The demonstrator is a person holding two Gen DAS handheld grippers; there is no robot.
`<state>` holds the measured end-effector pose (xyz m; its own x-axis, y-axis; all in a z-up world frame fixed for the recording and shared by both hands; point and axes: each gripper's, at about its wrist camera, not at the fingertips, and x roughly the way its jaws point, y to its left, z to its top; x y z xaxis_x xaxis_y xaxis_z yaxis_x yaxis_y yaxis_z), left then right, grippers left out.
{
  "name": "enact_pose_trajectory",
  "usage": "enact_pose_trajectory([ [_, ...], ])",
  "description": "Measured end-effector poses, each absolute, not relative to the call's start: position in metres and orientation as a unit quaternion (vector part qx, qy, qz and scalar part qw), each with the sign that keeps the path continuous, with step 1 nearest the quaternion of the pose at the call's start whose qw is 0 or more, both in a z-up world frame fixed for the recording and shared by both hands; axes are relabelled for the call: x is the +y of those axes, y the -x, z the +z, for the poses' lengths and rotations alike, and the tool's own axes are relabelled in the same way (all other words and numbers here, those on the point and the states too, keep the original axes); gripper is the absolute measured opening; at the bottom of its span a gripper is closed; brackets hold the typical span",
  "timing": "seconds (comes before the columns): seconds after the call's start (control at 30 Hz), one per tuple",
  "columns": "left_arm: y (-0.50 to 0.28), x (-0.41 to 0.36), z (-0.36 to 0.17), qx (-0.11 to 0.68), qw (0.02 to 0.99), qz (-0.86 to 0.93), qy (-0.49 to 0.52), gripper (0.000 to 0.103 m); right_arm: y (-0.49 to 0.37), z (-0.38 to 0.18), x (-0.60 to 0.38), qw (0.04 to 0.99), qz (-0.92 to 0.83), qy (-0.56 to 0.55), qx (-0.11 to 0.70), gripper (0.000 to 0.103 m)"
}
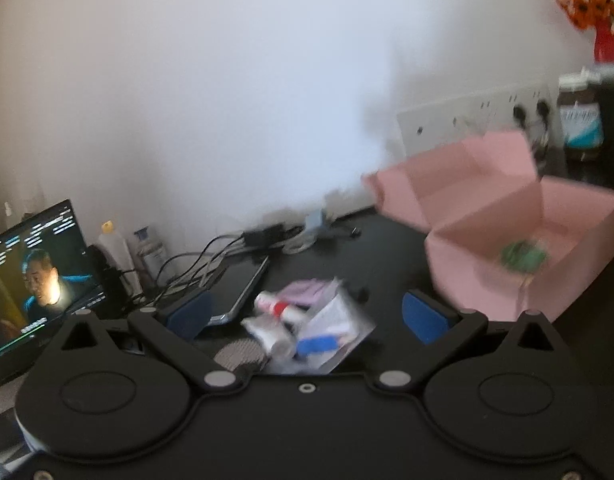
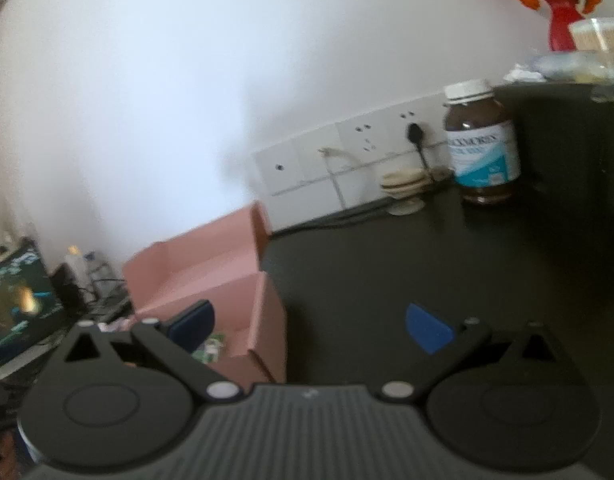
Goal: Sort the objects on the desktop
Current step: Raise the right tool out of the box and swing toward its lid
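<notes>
Right hand-held gripper (image 2: 311,326) gapes beside pink box (image 2: 227,280).

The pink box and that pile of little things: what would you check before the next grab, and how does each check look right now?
1. Left hand-held gripper open: ok, nothing between its pads.
2. Right hand-held gripper open: ok, also empty.
3. Pink box lid open: ok, the flap stands up.
4. Room in the box: ok, only a green item shows inside.
5. Pile ahead of the left gripper: ok, it lies between the pads, though whether the pads are low enough to grab cannot be told.
6. Which piece of the pile is free to lift alone: cannot tell, the items overlap and the picture is blurred.
</notes>
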<state>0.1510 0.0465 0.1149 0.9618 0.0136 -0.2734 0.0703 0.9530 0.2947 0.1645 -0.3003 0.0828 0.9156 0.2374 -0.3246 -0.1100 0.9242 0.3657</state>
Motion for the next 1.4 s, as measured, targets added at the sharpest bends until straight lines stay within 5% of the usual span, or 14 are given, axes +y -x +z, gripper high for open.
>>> enact_pose_trajectory([
  [1.4,-0.184,-0.017,0.1,0.158,0.964,-0.179,-0.117,0.103,-0.221,0.078,-0.29,0.916,0.194,-0.181,0.302,0.102],
])
